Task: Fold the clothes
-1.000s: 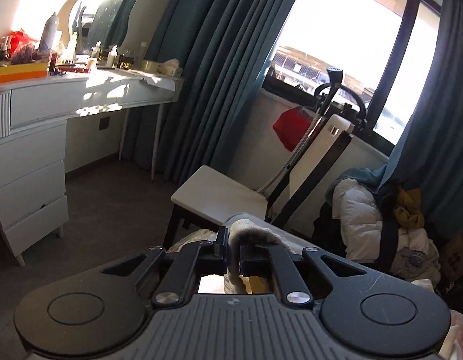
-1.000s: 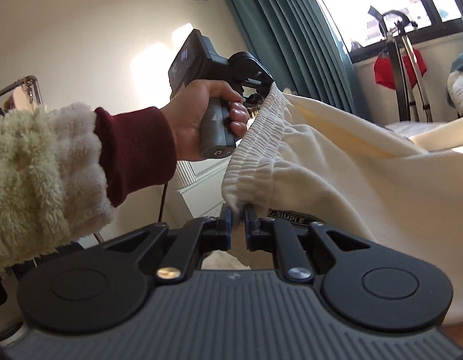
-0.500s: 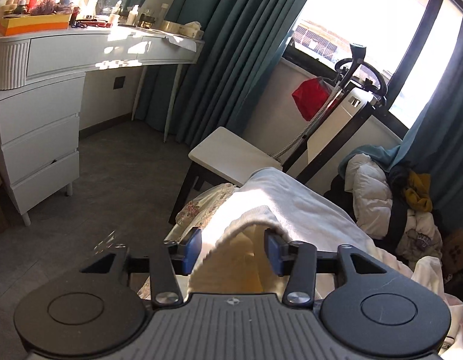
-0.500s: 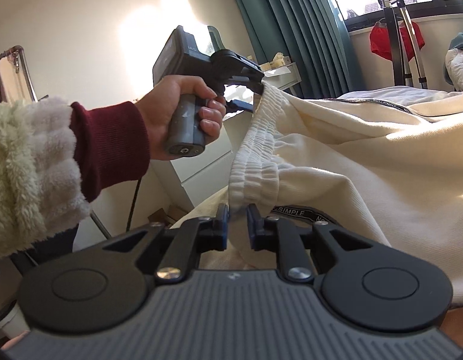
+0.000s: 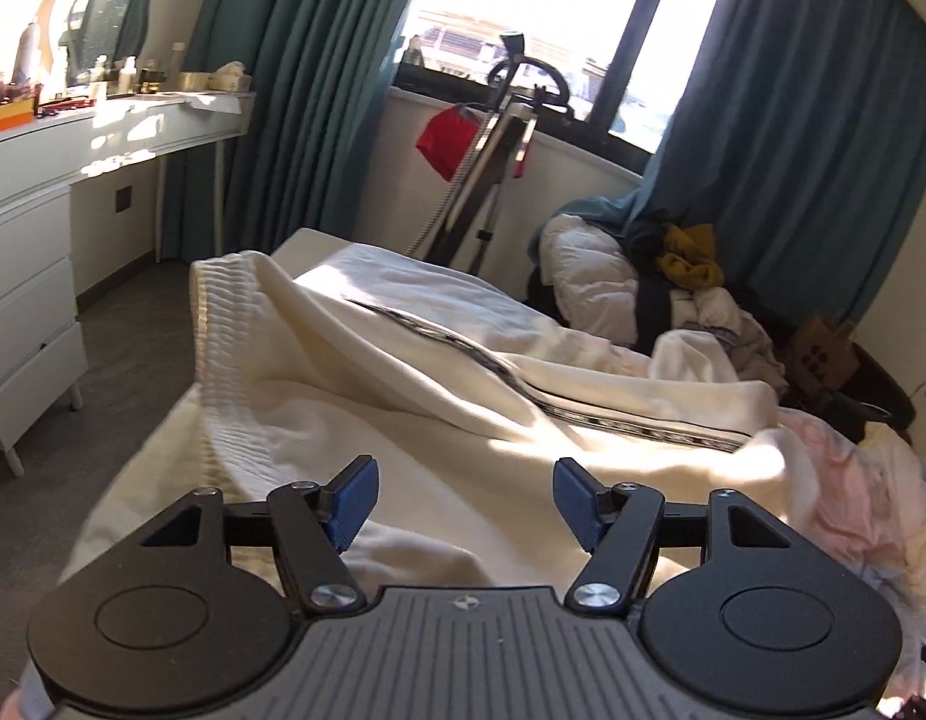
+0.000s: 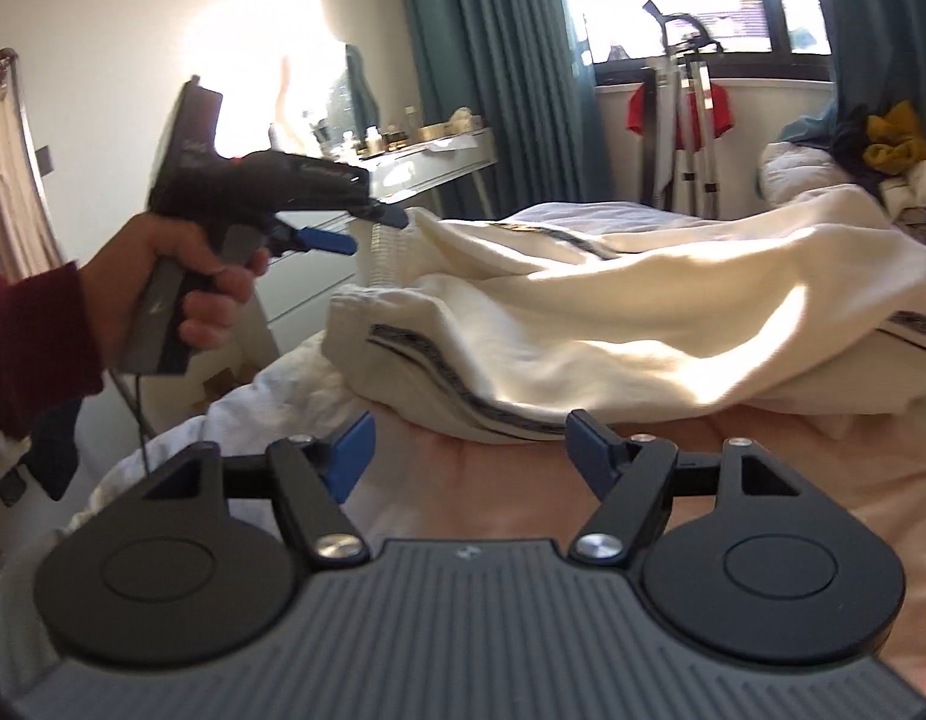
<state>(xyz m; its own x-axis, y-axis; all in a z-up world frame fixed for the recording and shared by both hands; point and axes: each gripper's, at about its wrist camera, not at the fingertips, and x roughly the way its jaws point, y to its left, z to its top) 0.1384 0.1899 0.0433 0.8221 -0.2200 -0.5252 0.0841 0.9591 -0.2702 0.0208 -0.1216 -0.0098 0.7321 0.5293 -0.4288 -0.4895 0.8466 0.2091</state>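
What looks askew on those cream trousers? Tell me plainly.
The cream trousers lie rumpled on the bed, not flat: the ribbed waistband stands up in a ridge and the striped legs overlap crookedly. Both the left gripper and right gripper are open, holding nothing.

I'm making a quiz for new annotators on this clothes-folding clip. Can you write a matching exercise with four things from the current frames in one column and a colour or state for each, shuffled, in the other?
Things:
1. left gripper
2. trousers
3. curtains
4. cloth hanging under the window

Colour or state:
A. teal
B. cream with a dark patterned side stripe, lying on the bed
C. red
D. jaws wide apart, holding nothing

Pairs: 1-D, 2-B, 3-A, 4-C. The right gripper is open too, so D describes both grippers.
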